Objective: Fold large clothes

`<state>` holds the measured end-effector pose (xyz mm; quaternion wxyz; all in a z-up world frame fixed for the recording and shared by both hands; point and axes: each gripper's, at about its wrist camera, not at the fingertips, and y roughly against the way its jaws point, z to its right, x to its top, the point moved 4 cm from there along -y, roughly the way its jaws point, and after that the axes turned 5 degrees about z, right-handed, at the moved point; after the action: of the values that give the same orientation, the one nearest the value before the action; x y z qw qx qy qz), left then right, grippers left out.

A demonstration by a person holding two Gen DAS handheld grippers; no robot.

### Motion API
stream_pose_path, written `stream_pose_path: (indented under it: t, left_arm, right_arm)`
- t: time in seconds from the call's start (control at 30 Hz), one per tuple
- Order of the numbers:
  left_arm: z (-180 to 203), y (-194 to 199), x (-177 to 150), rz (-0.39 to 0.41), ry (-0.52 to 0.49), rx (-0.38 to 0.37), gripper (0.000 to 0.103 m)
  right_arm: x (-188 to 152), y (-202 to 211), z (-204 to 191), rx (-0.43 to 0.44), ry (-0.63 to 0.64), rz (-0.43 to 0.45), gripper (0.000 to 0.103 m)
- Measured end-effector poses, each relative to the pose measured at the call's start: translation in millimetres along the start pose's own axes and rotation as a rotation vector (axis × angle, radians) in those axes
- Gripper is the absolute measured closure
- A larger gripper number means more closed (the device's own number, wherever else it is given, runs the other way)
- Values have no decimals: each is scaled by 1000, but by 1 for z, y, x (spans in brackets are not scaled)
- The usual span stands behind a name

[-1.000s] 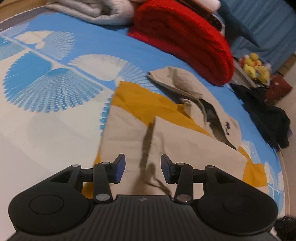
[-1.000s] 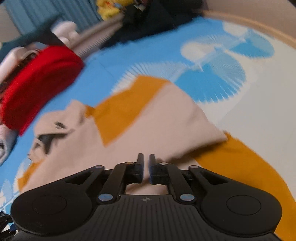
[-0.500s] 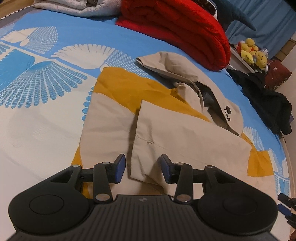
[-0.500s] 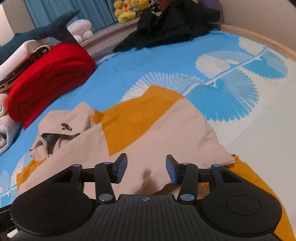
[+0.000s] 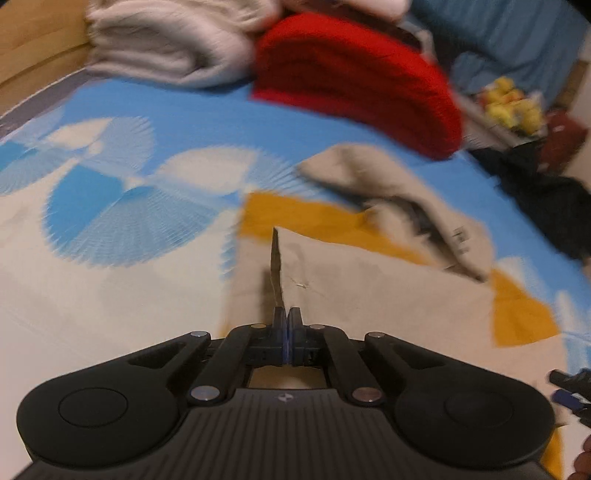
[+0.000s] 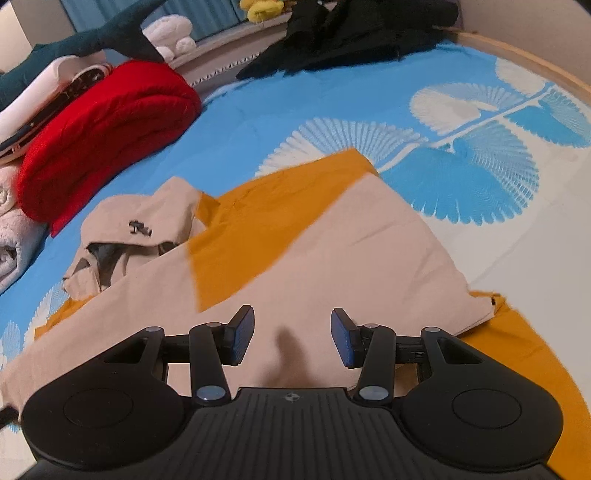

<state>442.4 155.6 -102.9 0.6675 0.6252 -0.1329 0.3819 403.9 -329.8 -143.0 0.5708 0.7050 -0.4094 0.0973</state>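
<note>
A beige and mustard-yellow hooded jacket (image 5: 388, 295) lies spread on the bed, its hood (image 5: 369, 177) crumpled at the far end. My left gripper (image 5: 287, 321) is shut on the left edge of the beige panel folded over the jacket. That edge rises as a thin ridge into the jaws. In the right wrist view the same jacket (image 6: 332, 258) fills the middle, with the hood (image 6: 140, 214) at the left. My right gripper (image 6: 293, 332) hovers open over the beige cloth, with nothing between its pads (image 6: 240, 334).
A rolled red blanket (image 5: 351, 81) and pale folded towels (image 5: 166, 48) lie at the head of the bed. Black clothes (image 6: 351, 33) are heaped at the far edge, by yellow soft toys (image 5: 509, 103). Blue and white fan-print bedding (image 6: 480, 177) surrounds the jacket.
The left jaws have shut on the edge of the folded beige panel and risen with it. The right jaws went from nearly shut to open a second ago and have stayed open.
</note>
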Motion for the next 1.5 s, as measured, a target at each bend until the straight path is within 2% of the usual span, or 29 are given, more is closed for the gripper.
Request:
stream_pose_path:
  t: [0.1, 0.13, 0.2, 0.27, 0.33, 0.4, 0.47, 0.5, 0.53, 0.6, 0.67, 0.7, 0.77, 0.9, 0.93, 1.0, 1.03, 1.13, 1.2, 1.37, 1.5]
  left_arm:
    - [-18, -15, -11, -130, 73, 39, 100]
    - [-19, -16, -10, -117, 60, 63, 100]
    - [-12, -6, 0, -14, -24, 111, 100]
    - [4, 3, 7, 65, -83, 49, 98]
    - [19, -1, 5, 64, -115, -54, 94]
    - [24, -21, -8, -33, -96, -116, 84]
    - [14, -51, -26, -184, -29, -93, 73]
    - [7, -61, -36, -243, -5, -72, 74]
    - [3, -66, -40, -258, 8, -52, 74]
    - [2, -60, -32, -238, 7, -39, 73]
    - [8, -46, -17, -171, 2, -78, 68]
    - [13, -42, -12, -134, -10, -87, 64]
    - [21, -34, -4, -73, -41, -92, 64]
    - [25, -26, 5, -17, -18, -115, 65]
    - [27, -24, 9, 3, -26, -124, 67]
    - [33, -14, 14, 52, -71, -138, 88]
    - [38, -6, 15, 78, -105, -146, 91]
    - [47, 8, 24, 158, -191, -163, 94]
    - [52, 13, 28, 196, -230, -162, 94]
    - [62, 14, 49, 218, -239, -205, 94]
    - [92, -16, 91, 185, -220, -246, 94]
  right_arm:
    - [-11, -16, 9, -45, -17, -91, 56]
    - [-14, -20, 13, -73, -21, -114, 56]
    - [-20, -29, 25, -152, -36, -156, 57]
    - [-21, -31, 34, -191, -62, -167, 57]
    - [-16, -26, 33, -194, -63, -143, 57]
    - [-10, -19, 22, -153, -34, -85, 57]
    - [-8, -16, 16, -114, -21, -67, 56]
    - [-9, -19, 17, -107, -37, -88, 56]
    - [-13, -22, 22, -109, -73, -121, 56]
    - [-17, -29, 39, -156, -159, -177, 57]
    - [-13, -22, 42, -162, -173, -154, 57]
    - [-8, -16, 39, -153, -155, -121, 57]
    - [4, -2, 31, -135, -102, -42, 57]
    - [22, 26, 20, -109, 4, 98, 57]
    - [25, 30, 20, -107, 20, 117, 57]
    - [30, 35, 23, -106, 39, 145, 57]
    - [36, 37, 25, -111, 45, 153, 57]
    - [42, 39, 33, -108, 24, 158, 62]
    - [44, 40, 39, -107, 6, 145, 72]
    - [50, 45, 43, -91, 7, 157, 74]
    - [57, 50, 50, -90, 27, 173, 73]
